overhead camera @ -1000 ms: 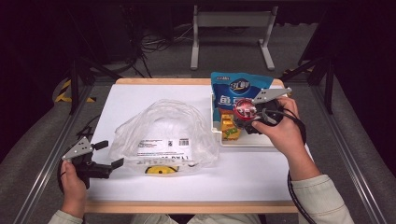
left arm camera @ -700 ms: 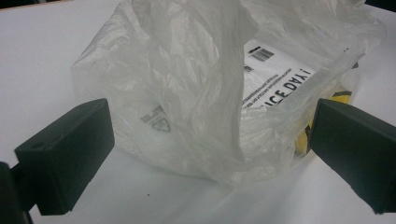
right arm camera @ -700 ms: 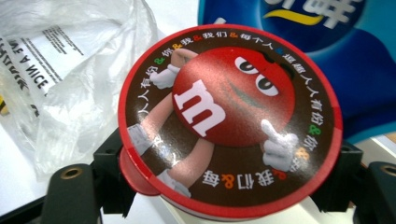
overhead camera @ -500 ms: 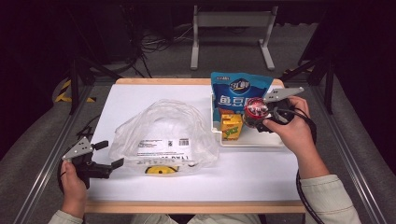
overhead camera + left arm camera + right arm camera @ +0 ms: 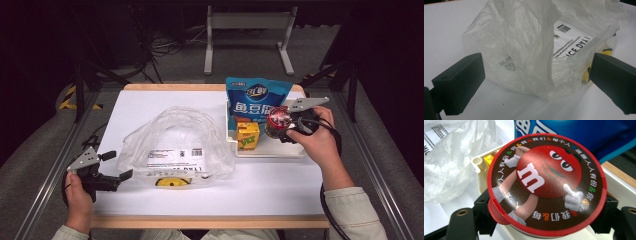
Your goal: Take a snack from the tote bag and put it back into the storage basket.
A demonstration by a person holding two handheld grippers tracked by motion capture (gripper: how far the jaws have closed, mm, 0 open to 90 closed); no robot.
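M&M's tub (image 5: 546, 187), clamped at its sides between my right gripper's (image 5: 285, 131) jaws, has drifted right and a little lower over the last second, from beside the blue snack pouch (image 5: 256, 100) to just above the white tray (image 5: 270, 150), so I judge it is being carried, though whether out or back in I cannot tell. Its round red-rimmed lid is brown, with a red candy figure. My left gripper (image 5: 117, 169) waits wide open beside the plastic bag (image 5: 175, 145), gripping nothing.
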